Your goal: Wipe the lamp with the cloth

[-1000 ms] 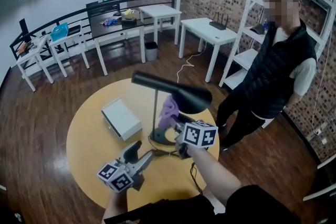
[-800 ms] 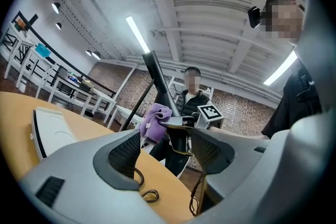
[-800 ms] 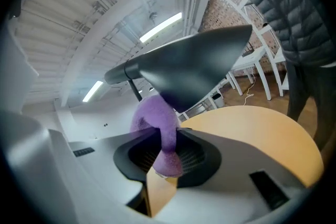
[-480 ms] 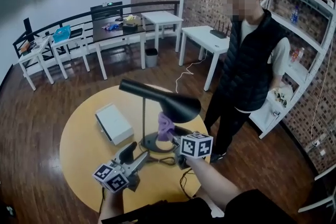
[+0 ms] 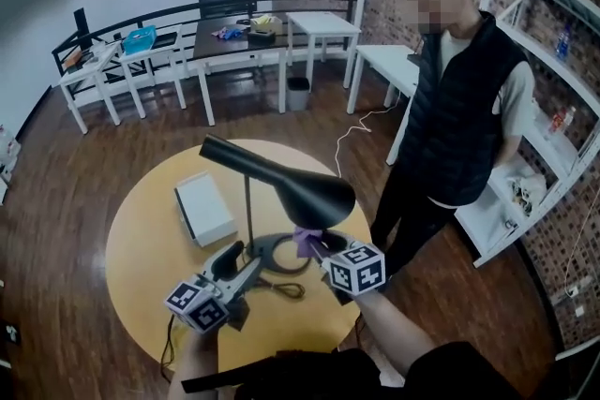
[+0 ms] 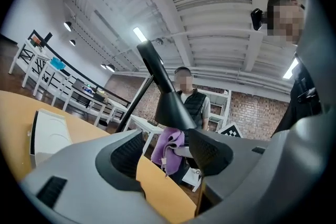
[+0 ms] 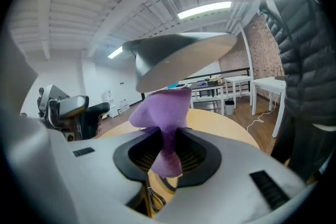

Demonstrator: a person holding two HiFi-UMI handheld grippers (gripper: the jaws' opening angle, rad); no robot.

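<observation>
Right tongs (image 7: 165,153) are clamped on a purple cloth (image 7: 163,113), which bunches up out of the jaws. Its top sits right at the underside rim of the black cone lamp shade (image 5: 302,189) and looks to be touching it. Left tongs (image 6: 165,157) have just been closing but the jaws stand wide, nothing between them. They hover low over the round yellow wooden bench (image 5: 141,234), near the lamp's round black base (image 5: 272,250), not on it. Wiping looks barely begun, with only the shade rim reached. Main risk is that the lamp is unbraced. The long shade sits on a thin black stem (image 5: 248,213), so a sideways or upward push from the cloth could rock it, swing the shade or skid the base. The cloth is pinched by a narrow fold only, so drag on the shade could pull it out of the jaws. A dark cable (image 5: 286,288) lies looped on the bench just beside the left tongs, and snagging it could tug the base. The white flat box (image 5: 204,209) sits clear of all this. A person in a black vest (image 5: 464,108) stands near the bench edge, on the side a tipping shade might fall.
</observation>
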